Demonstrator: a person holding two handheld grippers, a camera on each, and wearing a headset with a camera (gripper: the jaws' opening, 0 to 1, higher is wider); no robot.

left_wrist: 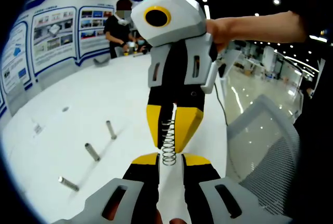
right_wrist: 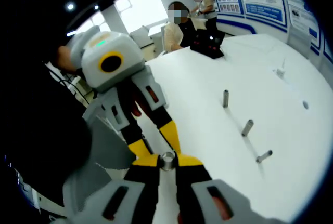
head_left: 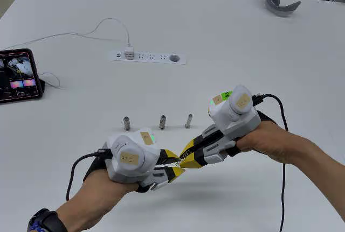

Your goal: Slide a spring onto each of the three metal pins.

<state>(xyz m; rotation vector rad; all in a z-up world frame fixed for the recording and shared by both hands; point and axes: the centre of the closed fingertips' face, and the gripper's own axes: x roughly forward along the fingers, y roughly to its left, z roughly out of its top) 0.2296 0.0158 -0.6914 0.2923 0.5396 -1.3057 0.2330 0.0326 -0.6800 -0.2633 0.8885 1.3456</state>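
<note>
R gripper (right_wrist: 166,162) clenched on one end of a small silvery coiled-wire spring (left_wrist: 168,140), pointing it at L gripper (left_wrist: 170,159). L's yellow tips bracket the other end; can't tell if L pinches or just steadies. Tips meet in mid-air above the white tabletop (head_left: 242,38) nr its near edge, just short of a row of three short grey metal pins (head_left: 162,121), upright, approx mid-width. Prob a re-grip so spring axis lines up w/ a pin. Pins too small to tell if any carries a spring

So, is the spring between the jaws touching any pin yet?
Apart. In the left gripper view the spring is held up between the jaws, while the three pins stand well off on the table.
</note>
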